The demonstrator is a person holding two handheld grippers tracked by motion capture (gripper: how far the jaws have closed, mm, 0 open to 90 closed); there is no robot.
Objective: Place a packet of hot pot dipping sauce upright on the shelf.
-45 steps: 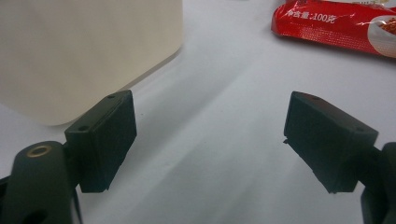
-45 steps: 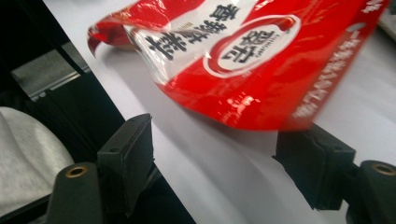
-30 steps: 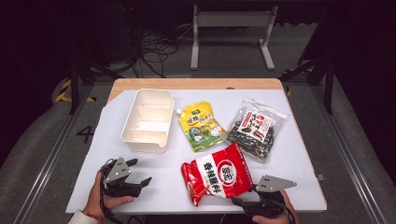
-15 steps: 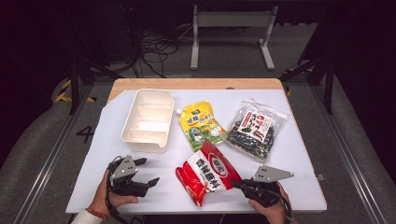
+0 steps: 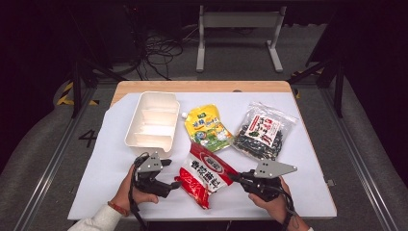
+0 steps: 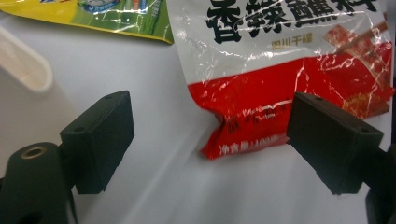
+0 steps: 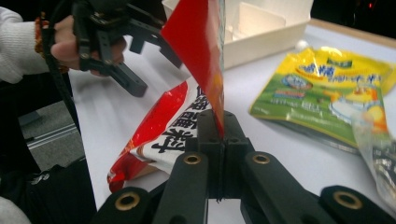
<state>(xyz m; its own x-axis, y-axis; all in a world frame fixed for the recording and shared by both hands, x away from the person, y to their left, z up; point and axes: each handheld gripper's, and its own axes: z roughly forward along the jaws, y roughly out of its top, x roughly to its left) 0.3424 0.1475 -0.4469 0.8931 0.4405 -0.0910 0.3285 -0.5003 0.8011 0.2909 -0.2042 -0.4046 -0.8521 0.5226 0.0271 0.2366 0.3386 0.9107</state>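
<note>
Red snack bag (image 5: 206, 174) lying diagonally, right gripper (image 5: 236, 177) pinching its edge, left gripper (image 5: 174, 184) wide

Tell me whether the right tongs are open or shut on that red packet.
Shut on it: in the right gripper view the right tongs have their jaws pressed together, pinching the red packet by its edge.

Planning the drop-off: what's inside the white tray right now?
The white tray shows bare compartments split by dividers, nothing in them. In the right gripper view the red packet held by the right gripper covers part of it.
</note>
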